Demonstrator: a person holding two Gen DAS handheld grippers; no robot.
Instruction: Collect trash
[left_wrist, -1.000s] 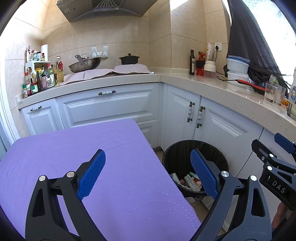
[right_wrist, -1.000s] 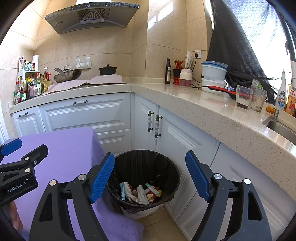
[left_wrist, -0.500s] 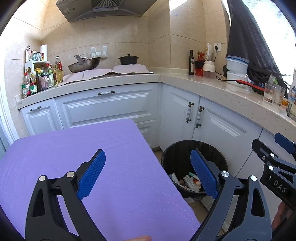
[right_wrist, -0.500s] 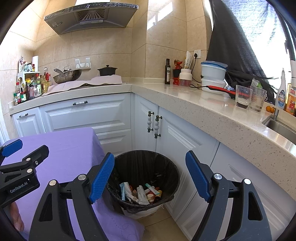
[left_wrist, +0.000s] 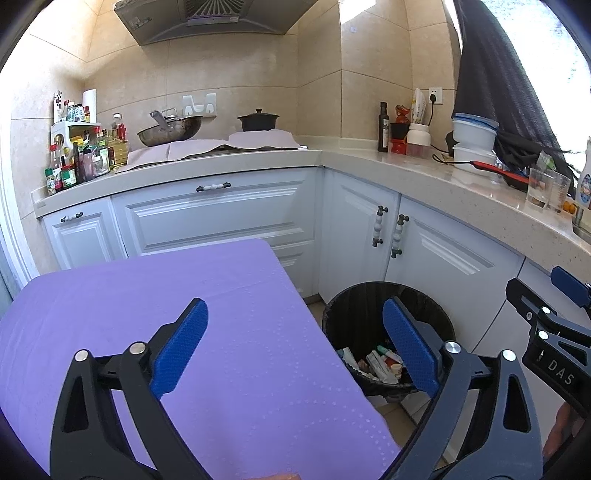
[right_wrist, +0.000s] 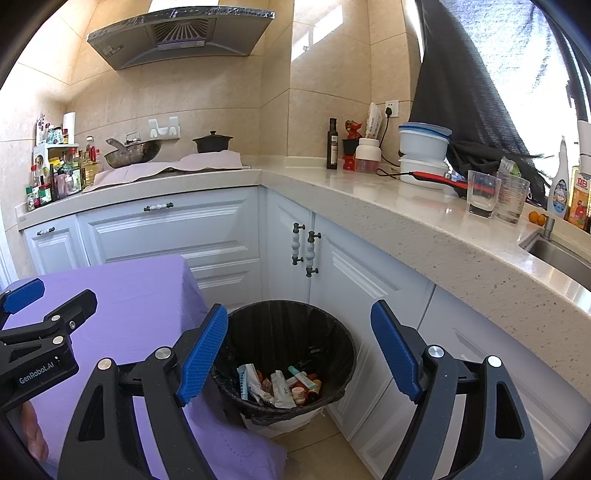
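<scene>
I am holding both tools spread wide with nothing between the pads. My left gripper (left_wrist: 295, 347) is hanging over the purple tablecloth (left_wrist: 184, 302), its right pad overlapping the bin's rim in that view. My right gripper (right_wrist: 299, 354) is hovering directly above the black-lined trash bin (right_wrist: 332, 332), and it is also showing at four o'clock in the left wrist view, apart from everything.

The bin is sitting on the floor just beside the table's corner, at five o'clock in the left view and at six o'clock in the right one. Inside it the collected trash (right_wrist: 280, 384) is lying in a heap at the bottom: white wrappers, small tubes and a red-capped piece, all well below the rim.

Farther out, white cabinets (right_wrist: 170, 236) are wrapping around the corner. On the counter at two o'clock, two clear glasses (right_wrist: 495, 197) are standing side by side, and stacked white lidded tubs (right_wrist: 423, 155) are sitting behind them. At eleven o'clock a wok (right_wrist: 133, 153) and a black lidded pot (right_wrist: 212, 142) are resting on the stove.
</scene>
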